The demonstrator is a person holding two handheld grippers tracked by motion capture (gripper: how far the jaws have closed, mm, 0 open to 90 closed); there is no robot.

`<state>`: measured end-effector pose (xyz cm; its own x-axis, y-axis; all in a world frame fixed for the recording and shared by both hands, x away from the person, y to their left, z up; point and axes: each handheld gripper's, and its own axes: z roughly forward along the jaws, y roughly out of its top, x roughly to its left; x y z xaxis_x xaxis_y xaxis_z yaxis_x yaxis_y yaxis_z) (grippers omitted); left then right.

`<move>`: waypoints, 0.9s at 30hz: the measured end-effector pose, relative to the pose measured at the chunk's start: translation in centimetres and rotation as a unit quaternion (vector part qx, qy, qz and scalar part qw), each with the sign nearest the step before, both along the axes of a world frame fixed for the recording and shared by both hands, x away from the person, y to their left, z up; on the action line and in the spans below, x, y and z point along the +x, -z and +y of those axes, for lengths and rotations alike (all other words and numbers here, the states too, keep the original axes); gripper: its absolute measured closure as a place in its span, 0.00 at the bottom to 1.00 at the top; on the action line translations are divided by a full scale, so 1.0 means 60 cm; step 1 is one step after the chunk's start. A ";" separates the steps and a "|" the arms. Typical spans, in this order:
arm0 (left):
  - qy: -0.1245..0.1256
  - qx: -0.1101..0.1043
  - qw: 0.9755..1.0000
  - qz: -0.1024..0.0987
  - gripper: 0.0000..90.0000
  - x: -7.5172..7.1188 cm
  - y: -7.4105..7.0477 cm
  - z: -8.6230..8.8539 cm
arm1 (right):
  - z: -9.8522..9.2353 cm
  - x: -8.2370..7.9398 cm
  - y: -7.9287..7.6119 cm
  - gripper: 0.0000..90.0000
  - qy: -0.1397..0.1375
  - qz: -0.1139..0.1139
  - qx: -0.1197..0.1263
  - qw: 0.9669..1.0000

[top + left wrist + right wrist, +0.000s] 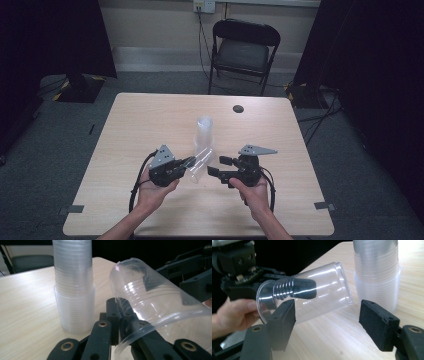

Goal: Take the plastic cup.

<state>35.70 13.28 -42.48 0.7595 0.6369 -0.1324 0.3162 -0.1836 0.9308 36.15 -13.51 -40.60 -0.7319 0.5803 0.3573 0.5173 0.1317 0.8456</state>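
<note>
Now my left gripper (187,161) has its jaws clamped on the wall of a clear cup (155,305), held tilted above the table (150,120) beside the cup stack (377,272). My right gripper (327,325) stands open, pads clear of the cup.

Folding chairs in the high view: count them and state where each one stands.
1: a black folding chair stands on the floor beyond the table's far edge, near the wall. Others may be hidden in the dark sides.

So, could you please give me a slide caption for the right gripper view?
Left gripper pinching the wall of a tilted clear cup, right gripper open near it, beside the cup stack.
</note>
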 end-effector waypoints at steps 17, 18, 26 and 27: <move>0.062 0.040 0.991 0.107 1.00 0.015 -0.012 0.004 | -0.019 -0.032 -0.009 0.29 -0.028 -0.084 -0.055 0.995; 0.067 0.050 0.990 0.111 1.00 0.014 -0.010 0.002 | -0.017 -0.032 -0.007 0.29 -0.032 -0.085 -0.059 0.994; 0.109 0.111 0.983 0.093 1.00 0.002 -0.004 -0.025 | -0.008 -0.040 0.000 0.24 -0.057 -0.088 -0.074 0.992; 0.116 0.118 0.981 0.098 1.00 0.002 -0.004 -0.028 | -0.008 -0.040 0.000 0.24 -0.057 -0.088 -0.074 0.992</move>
